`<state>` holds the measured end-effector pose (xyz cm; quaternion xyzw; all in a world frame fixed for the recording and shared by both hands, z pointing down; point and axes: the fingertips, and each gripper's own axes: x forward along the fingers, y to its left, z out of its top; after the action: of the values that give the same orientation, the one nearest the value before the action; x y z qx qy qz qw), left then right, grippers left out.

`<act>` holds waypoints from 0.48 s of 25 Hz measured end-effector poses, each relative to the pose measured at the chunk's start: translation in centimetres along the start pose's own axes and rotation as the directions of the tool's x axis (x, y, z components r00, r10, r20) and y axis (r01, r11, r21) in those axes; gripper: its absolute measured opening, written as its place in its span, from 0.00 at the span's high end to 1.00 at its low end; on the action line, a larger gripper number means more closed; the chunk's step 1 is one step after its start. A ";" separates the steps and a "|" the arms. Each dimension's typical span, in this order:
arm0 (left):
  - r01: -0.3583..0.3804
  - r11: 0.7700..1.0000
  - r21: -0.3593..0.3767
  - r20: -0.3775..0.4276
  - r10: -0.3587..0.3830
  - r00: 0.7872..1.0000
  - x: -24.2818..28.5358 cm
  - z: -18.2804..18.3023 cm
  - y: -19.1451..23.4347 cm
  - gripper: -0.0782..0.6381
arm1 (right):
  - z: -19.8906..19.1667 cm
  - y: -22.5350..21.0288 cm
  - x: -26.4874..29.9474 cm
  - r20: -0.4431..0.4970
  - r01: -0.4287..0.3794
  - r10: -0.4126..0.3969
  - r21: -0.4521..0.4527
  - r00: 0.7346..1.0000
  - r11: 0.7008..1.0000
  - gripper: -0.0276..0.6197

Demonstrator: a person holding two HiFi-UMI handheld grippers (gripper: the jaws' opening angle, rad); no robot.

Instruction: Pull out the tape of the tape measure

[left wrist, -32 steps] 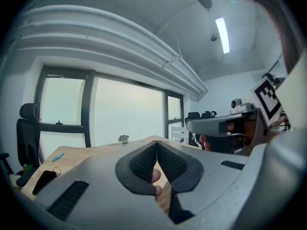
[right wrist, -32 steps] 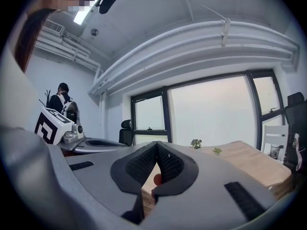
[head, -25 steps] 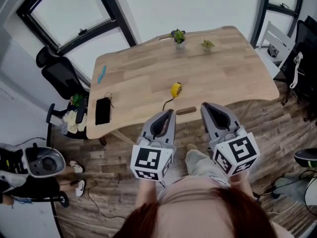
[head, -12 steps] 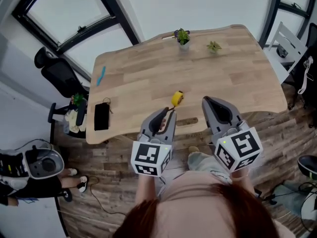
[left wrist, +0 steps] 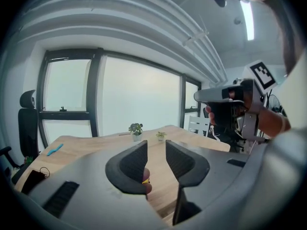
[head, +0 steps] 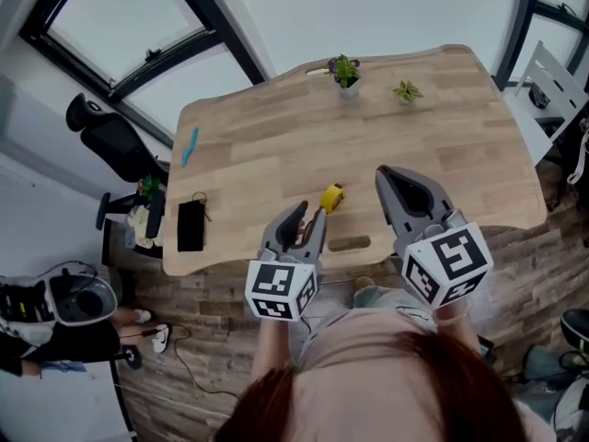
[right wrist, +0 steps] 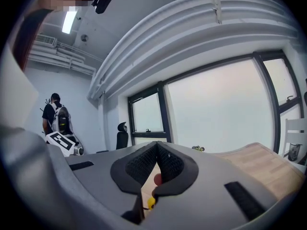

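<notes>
While both grippers hang over the table's (head: pixel 276 145) front edge, nothing is gripped, so I'd put the task at zero: approach only. Yellow tape measure (head: pixel 331 197) lies on the table near the middle of the front edge, just behind a slot (head: pixel 348 243) cut in the wood. It looks closed up, with no tape visibly drawn out; the tab is too small to make out from the head view. Left gripper (head: pixel 310 212) sits just left of the tape measure, tips close to it but not on it. Its jaws have just been opening and stand partway apart with only bare wood between them; a bit of yellow peeks low under them in the left gripper view. Right gripper (head: pixel 385 175) is to the tape measure's right, near but not touching, jaws pressed together on nothing; its own view shows a sliver of yellow below the closed tips. Rest of the table is out of play: black phone (head: pixel 190 226) at the left front corner, blue pen (head: pixel 190 145) by the left edge, two small plants (head: pixel 346 70) along the far edge. Left to do, as I read it: one gripper pins the tape measure, the other takes the tab and draws the tape out. Right jaws need to open first. Risk: the tape measure may slide on smooth wood if pulled unpinned.
</notes>
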<state>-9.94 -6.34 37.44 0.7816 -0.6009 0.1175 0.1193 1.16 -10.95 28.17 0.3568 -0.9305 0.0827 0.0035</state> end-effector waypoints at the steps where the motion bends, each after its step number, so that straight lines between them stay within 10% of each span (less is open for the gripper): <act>1: -0.006 1.000 0.005 -0.009 0.006 1.000 0.4 -0.4 0.1 0.73 | -0.1 -0.3 0.4 -0.001 -0.009 0.009 0.001 1.000 1.000 0.96; 12: -0.018 1.000 0.003 -0.074 0.019 0.997 3.7 -4.9 1.9 0.68 | -1.7 -2.1 2.8 -0.033 -0.042 0.044 0.048 0.998 0.998 0.96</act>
<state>-11.01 -8.58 43.34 0.7712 -0.6032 0.1482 0.1393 0.39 -14.12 30.35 0.3352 -0.9356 0.1108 0.0093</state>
